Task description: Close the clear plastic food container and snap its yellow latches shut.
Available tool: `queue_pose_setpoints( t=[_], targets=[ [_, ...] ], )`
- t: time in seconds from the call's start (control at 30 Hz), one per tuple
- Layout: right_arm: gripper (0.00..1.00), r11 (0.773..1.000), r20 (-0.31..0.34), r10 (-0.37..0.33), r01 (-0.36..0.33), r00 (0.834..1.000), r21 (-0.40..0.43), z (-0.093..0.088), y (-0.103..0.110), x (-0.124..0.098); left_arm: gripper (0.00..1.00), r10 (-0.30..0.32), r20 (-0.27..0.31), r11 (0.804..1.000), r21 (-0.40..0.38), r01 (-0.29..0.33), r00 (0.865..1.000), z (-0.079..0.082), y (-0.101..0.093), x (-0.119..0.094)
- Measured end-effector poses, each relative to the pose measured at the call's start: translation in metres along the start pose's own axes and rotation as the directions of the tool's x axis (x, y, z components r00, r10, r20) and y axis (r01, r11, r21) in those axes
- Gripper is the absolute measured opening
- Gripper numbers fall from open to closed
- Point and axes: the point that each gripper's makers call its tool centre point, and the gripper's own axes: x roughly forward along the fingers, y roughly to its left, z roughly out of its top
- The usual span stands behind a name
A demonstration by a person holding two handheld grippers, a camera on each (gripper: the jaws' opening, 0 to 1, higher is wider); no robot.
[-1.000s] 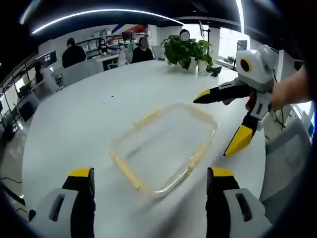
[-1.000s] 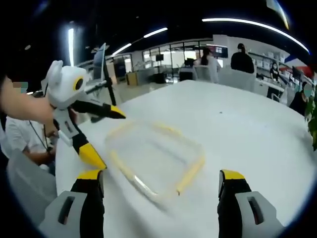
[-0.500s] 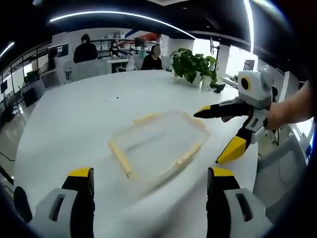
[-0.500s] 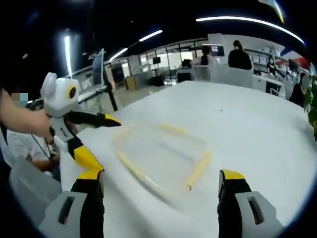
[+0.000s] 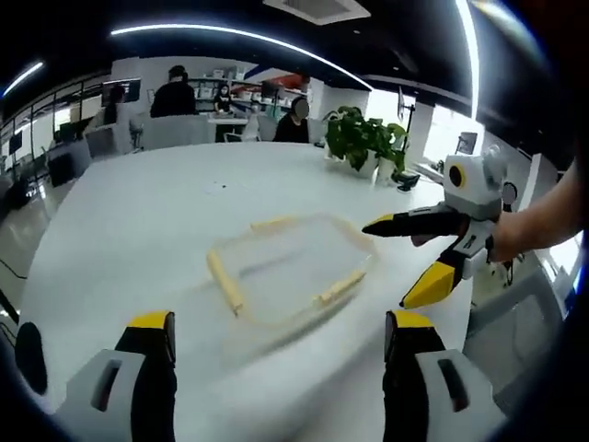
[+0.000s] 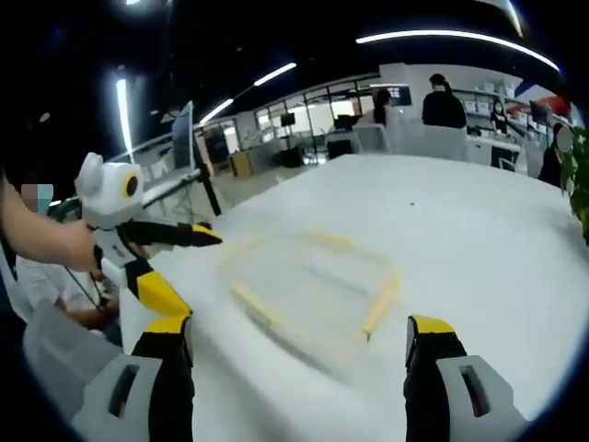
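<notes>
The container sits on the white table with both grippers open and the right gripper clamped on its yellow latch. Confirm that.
Not quite. The right gripper is open beside the container, touching no latch, as the left gripper view shows. The rest holds: white table, left gripper open.

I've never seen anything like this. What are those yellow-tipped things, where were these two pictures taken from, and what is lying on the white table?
No robot here: a person holds a hand tool with two jaws in each hand. A small camera rides on each tool, so each picture looks out along its own jaws, rising from the bottom edge. In the left gripper view you see the right gripper coming in from the right, jaws spread; in the right gripper view the left gripper shows likewise. Both are open and hold nothing. On the round white table lies a clear plastic food container with yellow latches along its edges. Potted plants stand at the far edge.
</notes>
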Motion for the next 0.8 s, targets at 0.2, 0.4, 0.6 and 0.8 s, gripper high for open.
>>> queue_pose_setpoints(
  t=[0.2, 0.4, 0.6, 0.8],
  targets=[
    [0.97, 1.0, 0.012, -0.009, 0.008, 1.0, 0.019, 0.0, -0.004, -0.007, 0.95, -0.001, 0.017, 1.0, -0.015, 0.002, 1.0, 0.002, -0.004, -0.004],
    [0.97, 1.0, 0.03, -0.008, 0.007, 1.0, 0.026, 0.003, -0.002, -0.012, 0.95, -0.007, 0.029, 1.0, -0.022, 0.007, 1.0, 0.0, -0.009, -0.008],
    [0.97, 1.0, 0.033, 0.001, -0.002, 0.999, 0.017, 0.0, 0.006, -0.02, 0.94, 0.002, 0.021, 0.999, -0.04, -0.001, 1.0, -0.008, -0.011, -0.013],
    [0.97, 1.0, 0.029, 0.003, -0.004, 1.0, 0.014, -0.006, 0.008, -0.026, 0.93, 0.012, 0.031, 0.999, -0.041, -0.01, 0.999, -0.011, -0.014, -0.02]
  ],
)
